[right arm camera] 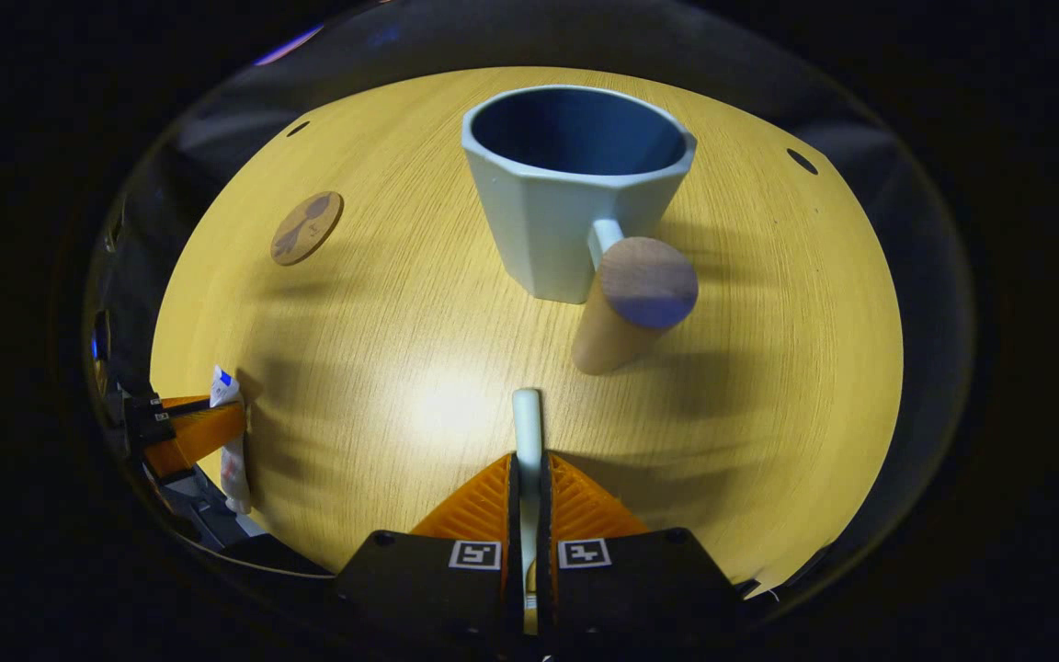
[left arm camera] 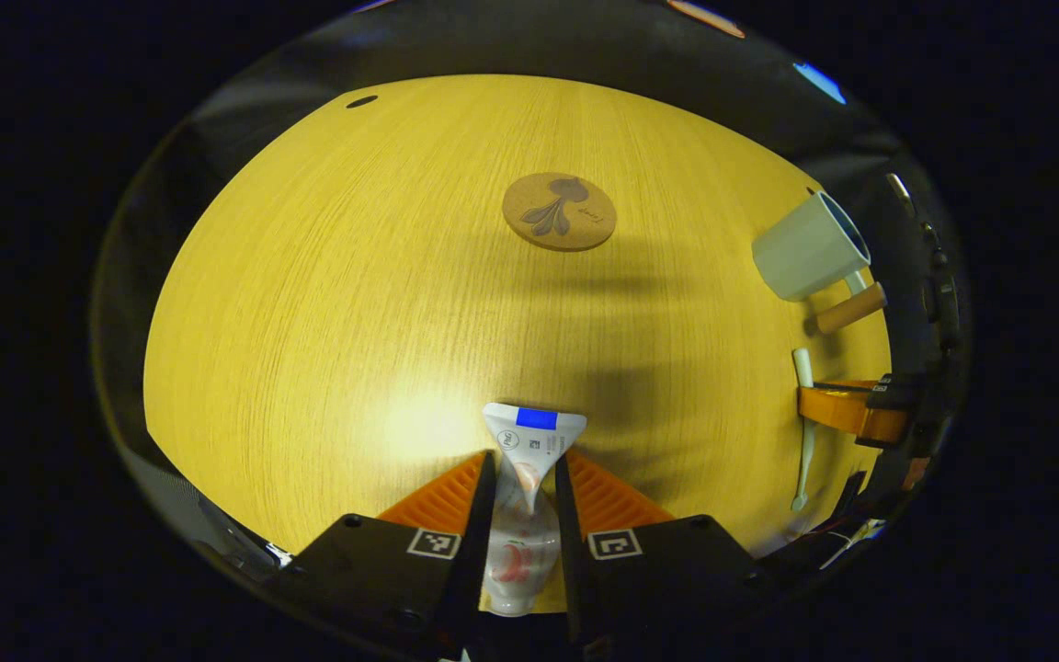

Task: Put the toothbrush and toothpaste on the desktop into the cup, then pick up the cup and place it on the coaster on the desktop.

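My left gripper (left arm camera: 527, 462) is shut on a white toothpaste tube (left arm camera: 528, 478), whose flat blue-marked end sticks out ahead of the fingers above the wooden desktop (left arm camera: 355, 303). My right gripper (right arm camera: 529, 467) is shut on a pale toothbrush (right arm camera: 527, 432), its end pointing at the cup. The pale blue cup (right arm camera: 575, 184) with a wooden handle (right arm camera: 631, 303) stands upright just ahead of the right gripper; in the left gripper view the cup (left arm camera: 810, 246) sits at the far right. A round cork coaster (left arm camera: 559, 211) lies ahead of the left gripper, and the coaster (right arm camera: 307, 227) appears far left in the right gripper view.
In the left gripper view, the right gripper (left arm camera: 851, 409) holds the toothbrush (left arm camera: 803, 432) at the right edge. In the right gripper view, the left gripper (right arm camera: 194, 428) with the toothpaste (right arm camera: 231, 441) is at the lower left. Small dark holes (right arm camera: 802, 161) mark the desktop's far corners.
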`<act>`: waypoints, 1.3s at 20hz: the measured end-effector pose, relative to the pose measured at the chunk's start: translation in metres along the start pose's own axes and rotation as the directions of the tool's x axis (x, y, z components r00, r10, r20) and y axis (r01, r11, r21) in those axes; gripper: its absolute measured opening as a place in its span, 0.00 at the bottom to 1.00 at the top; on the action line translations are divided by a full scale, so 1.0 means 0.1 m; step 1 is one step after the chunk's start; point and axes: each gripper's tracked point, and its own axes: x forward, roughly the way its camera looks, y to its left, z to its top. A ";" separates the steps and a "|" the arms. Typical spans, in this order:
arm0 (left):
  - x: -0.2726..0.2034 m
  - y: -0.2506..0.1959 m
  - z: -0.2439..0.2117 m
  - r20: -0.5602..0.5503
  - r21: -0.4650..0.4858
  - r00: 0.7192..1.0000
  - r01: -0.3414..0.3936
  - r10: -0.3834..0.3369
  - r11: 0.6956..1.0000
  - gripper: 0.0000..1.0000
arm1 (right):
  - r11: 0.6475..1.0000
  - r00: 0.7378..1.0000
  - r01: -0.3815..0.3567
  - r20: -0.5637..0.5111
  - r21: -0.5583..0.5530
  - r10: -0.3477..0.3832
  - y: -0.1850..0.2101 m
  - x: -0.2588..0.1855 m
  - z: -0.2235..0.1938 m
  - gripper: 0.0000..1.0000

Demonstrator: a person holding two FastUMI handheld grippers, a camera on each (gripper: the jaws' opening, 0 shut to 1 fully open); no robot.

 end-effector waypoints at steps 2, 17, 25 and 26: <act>0.01 -0.05 0.00 -0.001 -0.002 1.000 -0.002 0.002 1.000 0.19 | 1.000 1.000 0.000 0.002 -0.004 0.000 0.00 0.01 0.00 0.08; -0.41 -0.19 0.50 0.217 0.014 0.956 0.200 -0.199 0.980 0.01 | 0.989 0.940 -0.125 0.330 0.081 0.092 -0.12 -0.30 0.01 0.03; -1.01 -0.59 1.12 0.486 0.181 0.815 0.259 -0.315 0.949 0.00 | 0.943 0.716 -0.327 0.669 0.066 0.201 -0.01 -1.51 0.56 0.03; -1.09 -0.68 1.19 0.505 0.191 0.793 0.281 -0.340 0.941 0.01 | 0.935 0.680 -0.352 0.701 0.053 0.216 0.01 -1.60 0.65 0.03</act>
